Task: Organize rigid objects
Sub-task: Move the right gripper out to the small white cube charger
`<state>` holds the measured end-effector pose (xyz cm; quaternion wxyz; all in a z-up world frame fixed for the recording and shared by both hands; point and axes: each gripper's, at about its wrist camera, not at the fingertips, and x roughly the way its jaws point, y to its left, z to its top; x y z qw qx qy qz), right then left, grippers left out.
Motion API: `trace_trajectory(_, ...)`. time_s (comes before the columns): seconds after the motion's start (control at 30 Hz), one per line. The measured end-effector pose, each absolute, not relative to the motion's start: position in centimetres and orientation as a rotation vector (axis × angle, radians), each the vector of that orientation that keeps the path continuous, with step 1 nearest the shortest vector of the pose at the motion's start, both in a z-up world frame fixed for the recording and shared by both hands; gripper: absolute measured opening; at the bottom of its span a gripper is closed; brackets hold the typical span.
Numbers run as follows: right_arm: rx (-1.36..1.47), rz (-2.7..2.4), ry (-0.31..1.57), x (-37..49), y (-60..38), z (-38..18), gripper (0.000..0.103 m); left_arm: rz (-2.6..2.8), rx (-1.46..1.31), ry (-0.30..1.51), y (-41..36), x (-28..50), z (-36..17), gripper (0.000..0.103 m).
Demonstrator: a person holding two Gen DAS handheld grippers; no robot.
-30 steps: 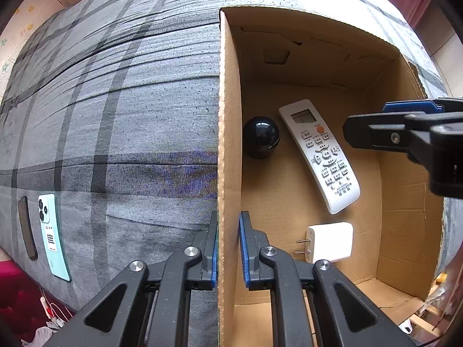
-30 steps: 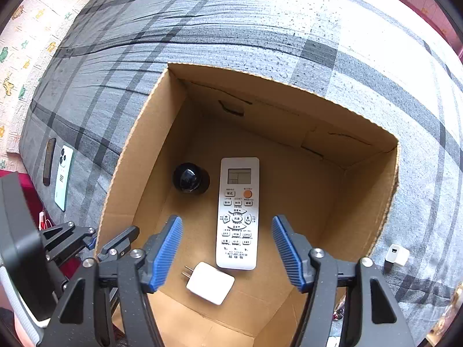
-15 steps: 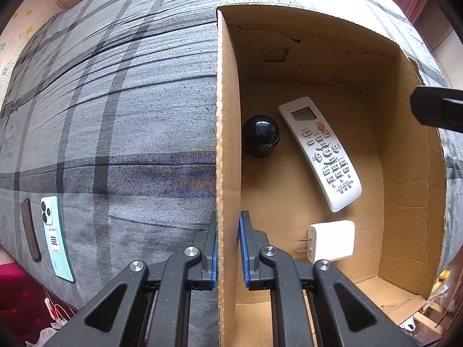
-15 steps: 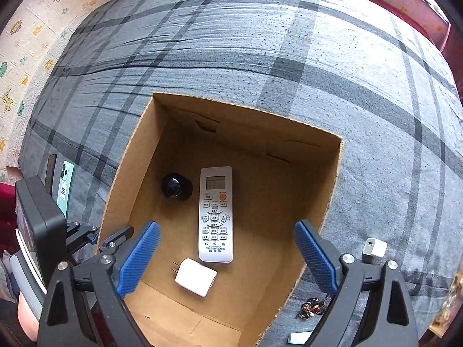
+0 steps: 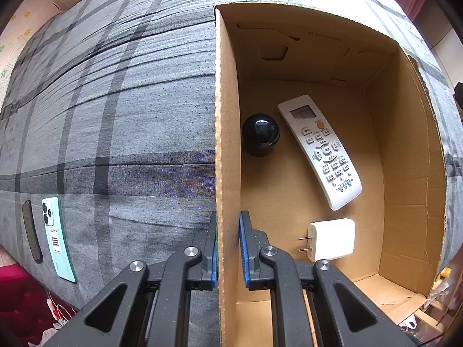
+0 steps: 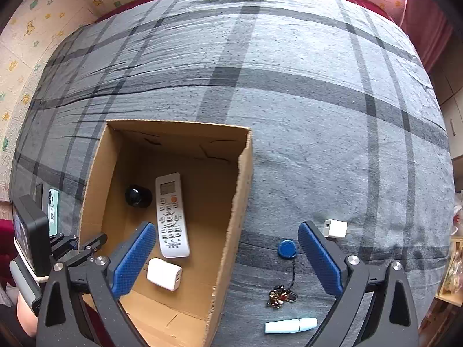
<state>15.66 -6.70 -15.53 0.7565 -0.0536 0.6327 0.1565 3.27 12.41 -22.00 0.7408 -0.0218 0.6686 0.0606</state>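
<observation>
Working from the cardboard box (image 6: 231, 202) outward, I treat it as my landmark: it sits open-topped on the grey plaid bedcover (image 6: 289, 86), and my left gripper (image 5: 227, 245) has its jaws pressed together on the box's left wall, pinching the cardboard to steady it. Inside the box lie the white remote (image 5: 319, 150), the black dome-shaped object (image 5: 260, 137) just beside the remote toward the pinched wall, and the white charger (image 5: 331, 240) near the box's near end. My right gripper (image 6: 225, 257) hangs above the box's right wall with its jaws spread wide and nothing between the pads. Outside the box, beyond its right wall, the loose things wait: a small white plug cube (image 6: 335, 228), a blue round tag (image 6: 287, 248) on a cord with a keyring charm (image 6: 279, 295), and a pale blue tube (image 6: 290, 325) nearest me. A teal phone (image 5: 56, 237) and a dark flat strip (image 5: 31, 231) lie well apart from the box, beyond its left wall. I judge the step in hand to be fetching the next piece. To do it well I would keep the left pinch firm, centre the open pads squarely over one item, and come down straight so the soft cover does not let it slide.
</observation>
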Motion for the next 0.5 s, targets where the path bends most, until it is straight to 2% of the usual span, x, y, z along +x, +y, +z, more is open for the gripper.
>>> trace_trajectory(0.27, -0.116, 0.197, 1.389, 17.5, -11.8, -16.3, 0.101, 0.134, -0.051, 1.469, 12.5, 3.2, -22.1, 0.013)
trace_trajectory(0.5, -0.086, 0.076, 1.437, 18.4, -16.1, -19.2, 0.101, 0.137, -0.047, 1.469, 12.4, 3.3, -22.1, 0.013)
